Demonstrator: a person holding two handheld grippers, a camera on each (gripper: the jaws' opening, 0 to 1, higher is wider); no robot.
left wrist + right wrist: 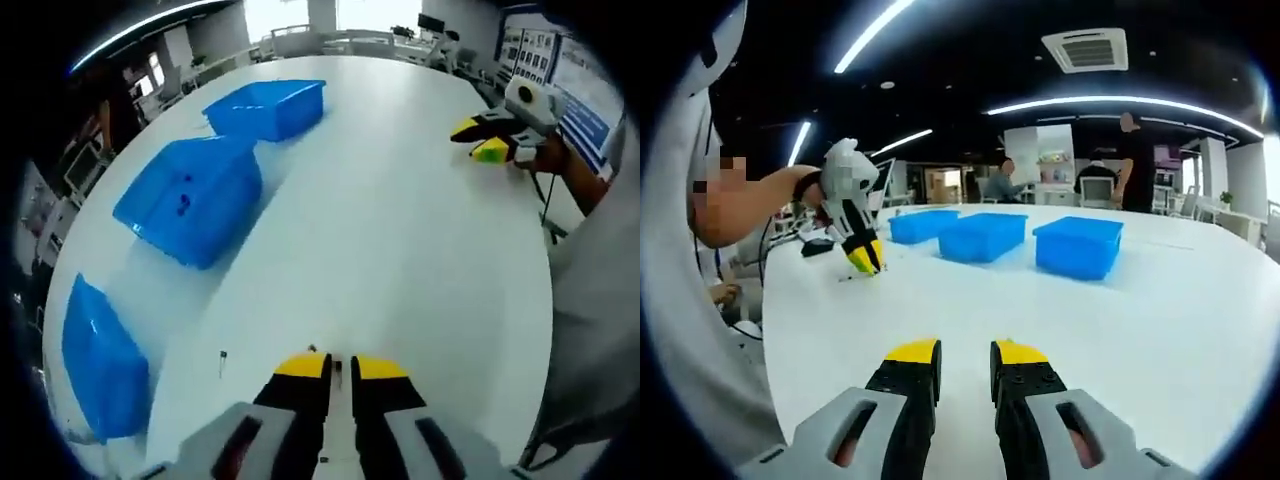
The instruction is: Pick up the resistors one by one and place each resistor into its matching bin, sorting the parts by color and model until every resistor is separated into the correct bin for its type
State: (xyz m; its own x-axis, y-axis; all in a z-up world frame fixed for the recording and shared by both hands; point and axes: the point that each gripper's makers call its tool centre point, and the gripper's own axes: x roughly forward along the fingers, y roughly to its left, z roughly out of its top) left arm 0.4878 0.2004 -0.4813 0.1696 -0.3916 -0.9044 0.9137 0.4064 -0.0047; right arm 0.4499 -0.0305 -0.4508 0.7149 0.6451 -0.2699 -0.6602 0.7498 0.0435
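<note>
Yellow-tipped fingers of the left gripper (340, 366) nearly closed, empty, a resistor (223, 358) just left on the white table (400, 230). Right gripper (965, 352) slightly parted, empty. Three blue bins (190, 200) along the far edge.

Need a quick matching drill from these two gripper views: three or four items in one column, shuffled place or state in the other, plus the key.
Items
1. left gripper
2. right gripper
3. small resistor
4. three blue bins

Places or states
A. lined up in a row on the far part of the white table
B. lying loose on the table just left of the yellow tips, in the left gripper view
C. jaws nearly together, tips down near the tabletop
D. jaws a little apart, nothing between them

Pairs: 1-C, 2-D, 3-B, 4-A
</note>
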